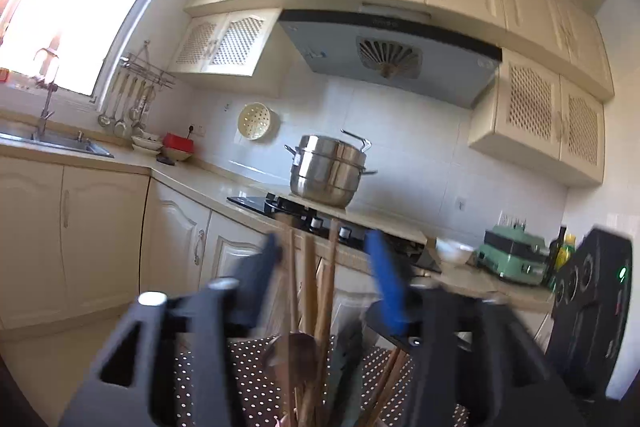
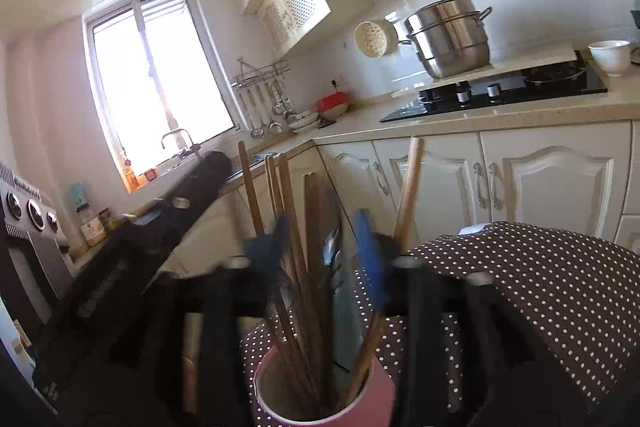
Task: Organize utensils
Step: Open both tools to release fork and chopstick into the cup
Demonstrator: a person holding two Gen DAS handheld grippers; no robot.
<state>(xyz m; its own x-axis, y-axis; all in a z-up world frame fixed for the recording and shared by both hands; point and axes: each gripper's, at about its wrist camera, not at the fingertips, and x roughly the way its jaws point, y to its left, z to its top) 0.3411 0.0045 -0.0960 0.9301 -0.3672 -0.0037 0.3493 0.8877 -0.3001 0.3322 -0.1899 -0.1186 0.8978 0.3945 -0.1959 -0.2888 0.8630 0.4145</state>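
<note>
A pink cup (image 2: 280,391) stands on a dark polka-dot cloth (image 2: 540,291) and holds several wooden chopsticks (image 2: 292,223), a wooden handle (image 2: 408,187) and a metal spoon (image 2: 332,247). My right gripper (image 2: 326,243) is open, its fingers on either side of the upright utensils above the cup. In the left wrist view the same wooden utensils (image 1: 310,275) stand between the fingers of my left gripper (image 1: 326,267), which is open. The cup's rim is hidden there; the cloth (image 1: 248,383) shows below. The left gripper's body (image 2: 140,239) shows at left in the right wrist view.
A steel steamer pot (image 1: 330,171) sits by a black gas hob (image 1: 320,219) on the beige counter (image 2: 480,115). A white bowl (image 2: 610,57), a green appliance (image 1: 514,255), bottles, a sink (image 1: 60,143) with tap, hanging ladles (image 1: 124,107) and a silver oven (image 2: 28,227) surround it.
</note>
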